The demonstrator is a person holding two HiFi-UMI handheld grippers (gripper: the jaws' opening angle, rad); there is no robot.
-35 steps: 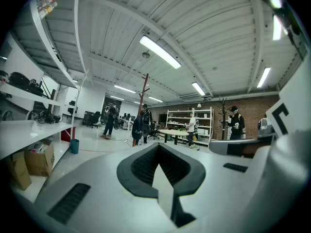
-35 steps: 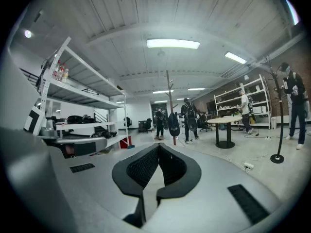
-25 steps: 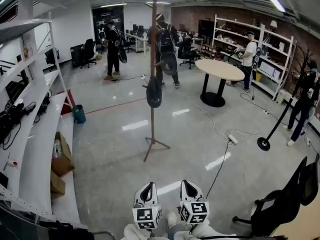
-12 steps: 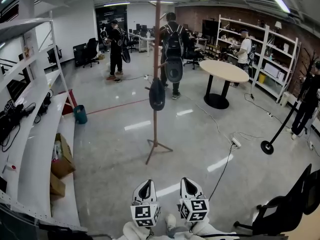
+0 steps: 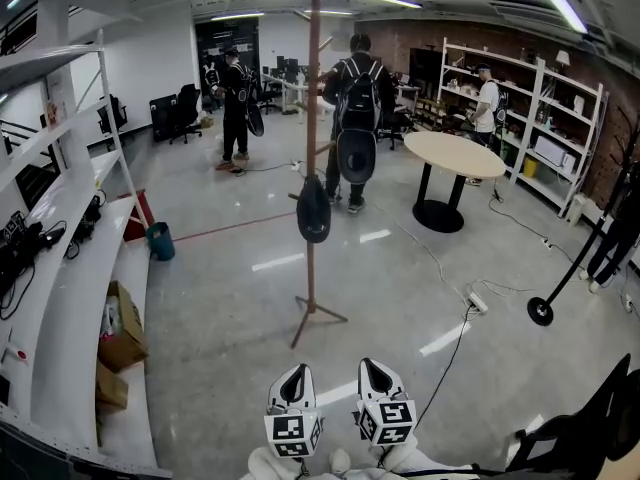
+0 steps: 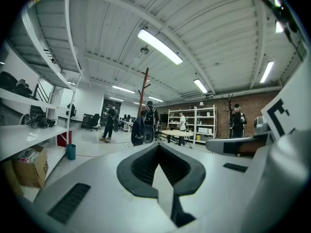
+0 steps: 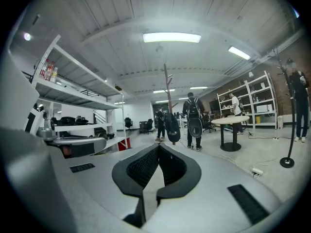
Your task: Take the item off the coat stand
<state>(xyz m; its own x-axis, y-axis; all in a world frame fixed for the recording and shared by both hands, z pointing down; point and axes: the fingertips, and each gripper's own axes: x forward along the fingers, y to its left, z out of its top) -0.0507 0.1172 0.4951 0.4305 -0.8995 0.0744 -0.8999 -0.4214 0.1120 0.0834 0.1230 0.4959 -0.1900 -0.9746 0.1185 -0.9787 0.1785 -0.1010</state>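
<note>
A person with a backpack [image 5: 357, 98] stands behind the coat stand [image 5: 312, 118], where a dark cap [image 5: 313, 210] hangs. A round table [image 5: 455, 154] and white shelves [image 5: 70, 268] border the glossy grey floor [image 5: 230, 308]. The left gripper [image 5: 293, 376] and right gripper [image 5: 375, 368], well apart from the cap, have jaws together on nothing.

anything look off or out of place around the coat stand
Nothing looks spilled or damaged. The coat stand stands upright with a dark cap hanging from a peg. The only stray thing is a power strip lying loose out to its right.
</note>
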